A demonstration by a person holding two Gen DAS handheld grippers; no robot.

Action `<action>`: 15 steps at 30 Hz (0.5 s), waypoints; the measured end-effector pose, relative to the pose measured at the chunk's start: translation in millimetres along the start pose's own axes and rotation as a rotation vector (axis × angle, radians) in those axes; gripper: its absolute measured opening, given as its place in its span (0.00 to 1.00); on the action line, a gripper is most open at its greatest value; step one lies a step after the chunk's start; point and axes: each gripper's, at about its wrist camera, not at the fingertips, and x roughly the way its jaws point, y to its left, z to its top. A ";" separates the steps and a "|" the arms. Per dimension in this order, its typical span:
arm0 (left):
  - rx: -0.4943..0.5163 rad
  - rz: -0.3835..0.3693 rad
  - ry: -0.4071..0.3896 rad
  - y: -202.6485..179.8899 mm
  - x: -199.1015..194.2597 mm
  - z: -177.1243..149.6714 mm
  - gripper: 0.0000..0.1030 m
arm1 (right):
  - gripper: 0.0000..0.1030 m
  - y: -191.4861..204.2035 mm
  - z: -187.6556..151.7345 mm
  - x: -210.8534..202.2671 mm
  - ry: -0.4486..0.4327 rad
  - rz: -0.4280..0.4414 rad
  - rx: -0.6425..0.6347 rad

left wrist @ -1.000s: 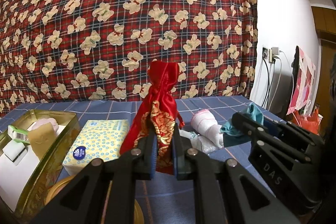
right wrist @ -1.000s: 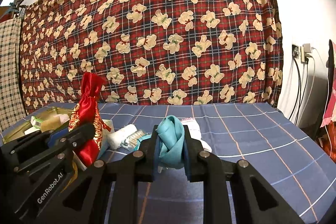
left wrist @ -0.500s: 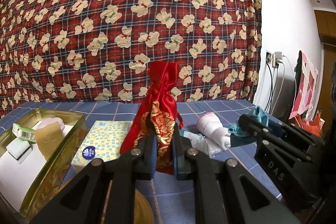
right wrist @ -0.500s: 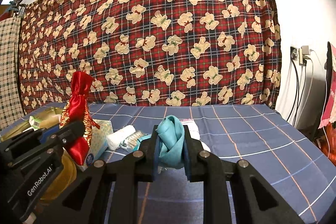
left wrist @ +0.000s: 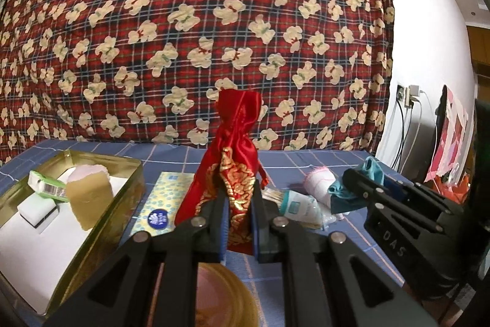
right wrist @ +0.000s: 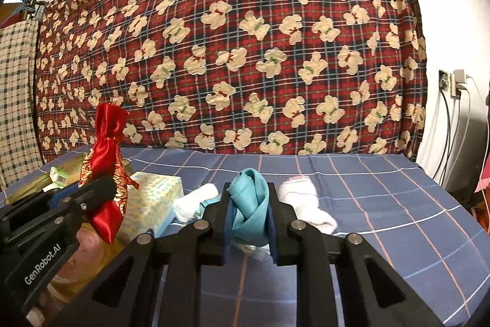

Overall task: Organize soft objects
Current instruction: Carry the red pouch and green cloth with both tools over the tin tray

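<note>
Left tool (left wrist: 239, 222) has shifted sideways: the tin (left wrist: 101, 222) sits closer to centre in its view than a second ago. It is clamped on the red pouch (left wrist: 235, 161), held upright above the counter (right wrist: 382, 204). Right tool (right wrist: 248, 222) hardly moved, clamped on a teal cloth (right wrist: 249, 204). Tin at 9 o'clock of the pouch, tissue box (left wrist: 162, 201) between them, white sock (right wrist: 303, 201) at 2 o'clock of the teal cloth.

Risks: satin pouch is slick and pinched low, so it may slip or flop over; its hanging end could snag the tin rim; tools are close and could bump.

Hidden: pouch contents, tin's near corner, gold round thing (left wrist: 226, 299) under the left tool, clutter behind the teal cloth.
</note>
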 end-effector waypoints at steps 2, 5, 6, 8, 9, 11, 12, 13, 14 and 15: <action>-0.006 0.001 -0.001 4.3 -0.8 0.3 0.09 | 0.20 4.7 0.3 2.5 0.002 0.011 0.004; -0.014 0.002 -0.003 9.3 -1.7 0.5 0.09 | 0.20 12.9 0.4 5.7 0.007 0.023 0.001; -0.019 0.003 -0.005 11.8 -2.3 0.6 0.09 | 0.20 15.3 0.3 6.4 0.008 0.026 -0.001; -0.025 0.005 -0.009 15.4 -3.9 0.8 0.09 | 0.20 21.3 0.4 8.7 0.012 0.036 -0.006; -0.025 0.007 -0.009 16.7 -4.1 0.8 0.09 | 0.20 24.5 0.6 9.7 0.014 0.040 -0.010; -0.034 0.011 -0.011 20.9 -4.6 1.2 0.09 | 0.20 29.1 0.8 11.6 0.018 0.048 -0.012; -0.038 0.013 -0.011 23.4 -4.8 1.4 0.09 | 0.20 31.7 0.8 12.9 0.020 0.052 -0.013; -0.043 0.016 -0.012 25.1 -5.2 1.4 0.09 | 0.20 34.2 1.1 14.6 0.023 0.057 -0.013; -0.048 0.018 -0.014 27.2 -5.7 1.5 0.09 | 0.20 36.5 1.1 15.4 0.024 0.061 -0.014; -0.053 0.018 -0.014 29.4 -5.9 1.6 0.09 | 0.20 38.6 1.0 16.0 0.025 0.063 -0.015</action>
